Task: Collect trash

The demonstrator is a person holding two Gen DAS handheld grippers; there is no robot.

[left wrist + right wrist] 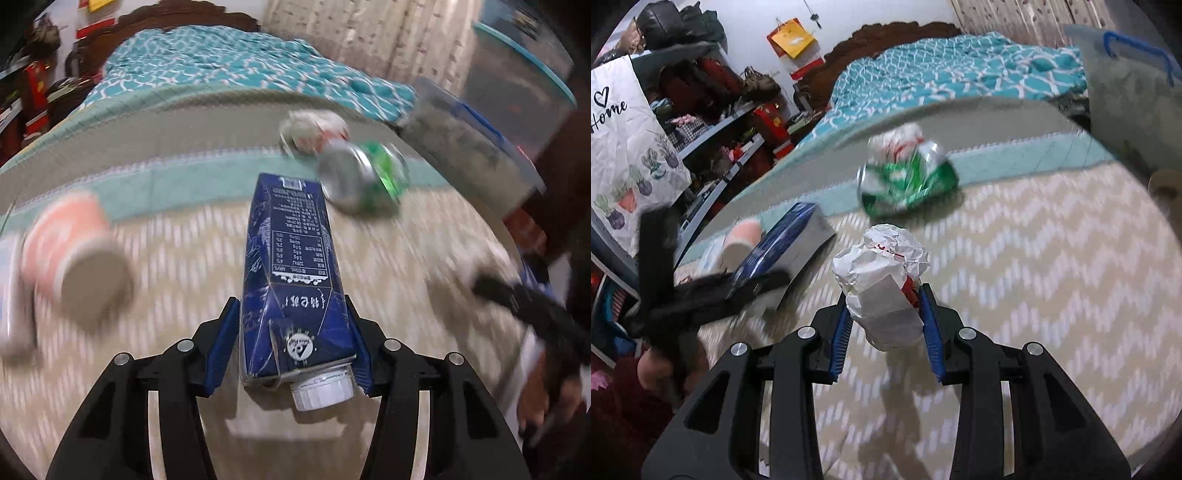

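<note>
Left gripper [291, 343] pinches blue milk carton [291, 266] above zigzag mat [177, 266]. Right gripper [886, 314] clamps crumpled paper wad [882, 269]. Green can [905, 181], pink cup [70, 251] lie on mat.

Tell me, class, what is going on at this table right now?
A person is clearing trash with a gripper in each hand. The left gripper is clamped on a blue carton, cap end toward the camera. The right gripper holds a crumpled paper wad. On the table lie a crushed green can, another crumpled piece behind it, and a pink paper cup on its side. A clear bin sits at the far right edge.
</note>
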